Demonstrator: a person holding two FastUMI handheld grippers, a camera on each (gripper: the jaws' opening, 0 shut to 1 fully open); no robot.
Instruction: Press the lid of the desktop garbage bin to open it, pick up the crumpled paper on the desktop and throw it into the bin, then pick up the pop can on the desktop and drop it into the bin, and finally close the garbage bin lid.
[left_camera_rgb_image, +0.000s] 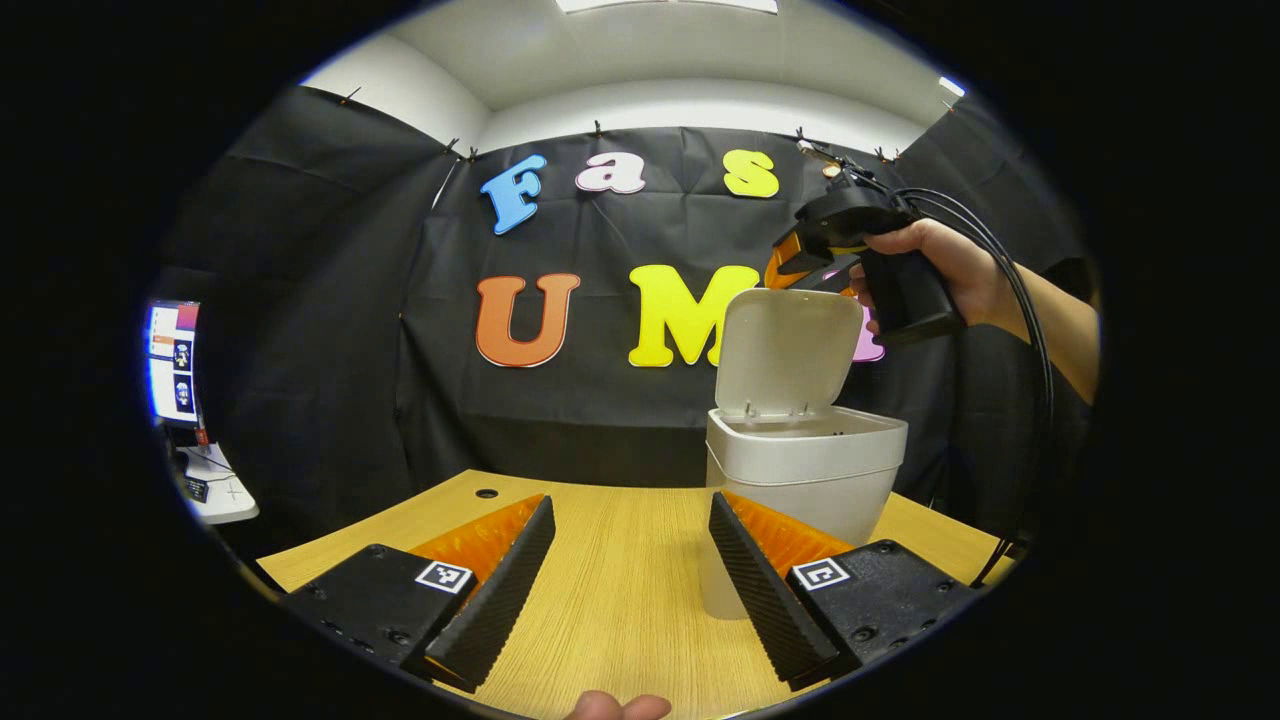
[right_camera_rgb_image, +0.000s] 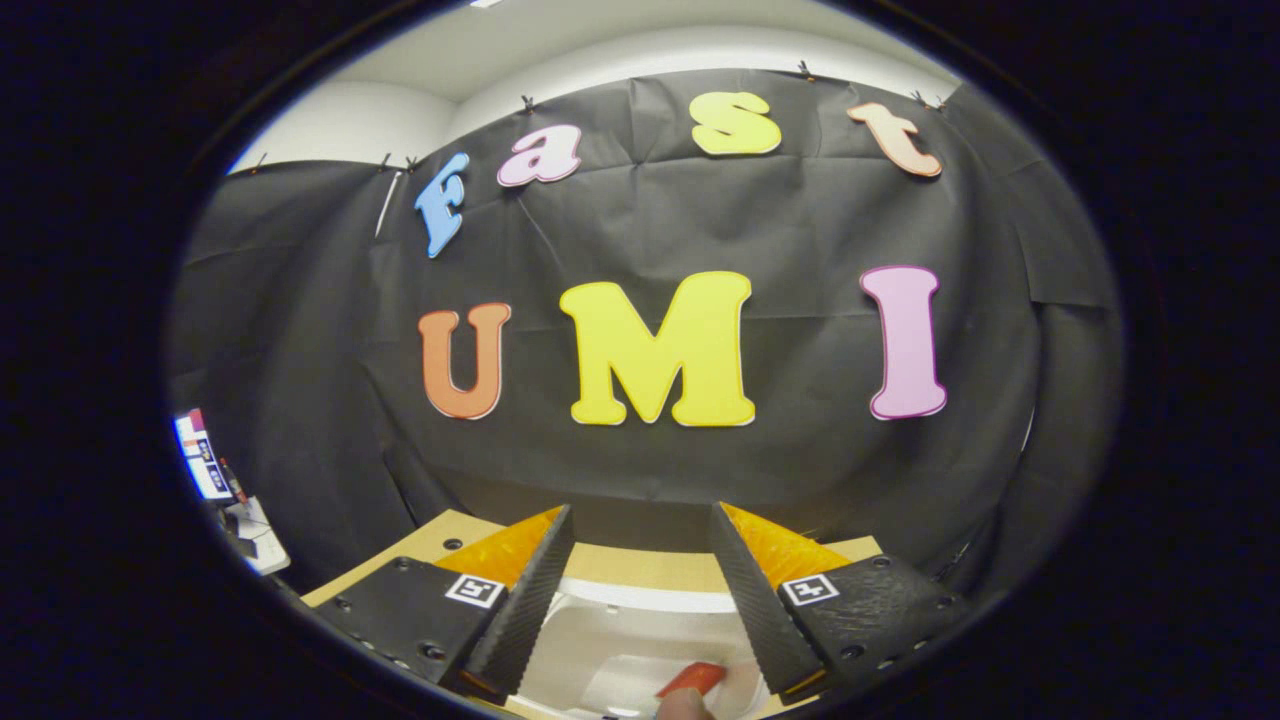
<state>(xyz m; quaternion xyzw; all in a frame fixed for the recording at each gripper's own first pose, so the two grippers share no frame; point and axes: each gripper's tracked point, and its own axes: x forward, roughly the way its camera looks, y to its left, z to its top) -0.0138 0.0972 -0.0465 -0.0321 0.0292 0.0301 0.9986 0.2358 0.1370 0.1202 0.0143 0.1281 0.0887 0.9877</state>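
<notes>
Wooden desktop (left_camera_rgb_image: 620, 590) first: bare wood between my left gripper's (left_camera_rgb_image: 630, 585) fingers, jaws spread wide, gripping nothing, parked low in front.

White garbage bin (left_camera_rgb_image: 800, 470) stood just ahead and right of that left gripper, its base partly behind my right-hand finger. Lid (left_camera_rgb_image: 790, 350) was flipped up, roughly upright on its rear hinge, so the opening step looked done.

My right gripper (right_camera_rgb_image: 640, 600) was held high over the bin; in the left gripper view it sat above and behind the raised lid, my hand (left_camera_rgb_image: 950, 270) on the handle. In the right gripper view its jaws were spread, nothing pinched, looking down past them into the white bin interior (right_camera_rgb_image: 640, 650).

Small red item (right_camera_rgb_image: 692, 678) showed at the bottom edge inside the bin, possibly the pop can; too cropped to confirm. I couldn't pick out the crumpled paper.

My read: both drops were probably done, lid closing was left.

Risks:
- Right gripper was close to the lid's top edge. Coming down carelessly could clip it, slam it, or shove the light bin across the desk.
- Pushing the lid from behind with open fingers could catch the rim and tip the bin toward the left gripper.
- If the can sat high, the lid might not latch.
</notes>
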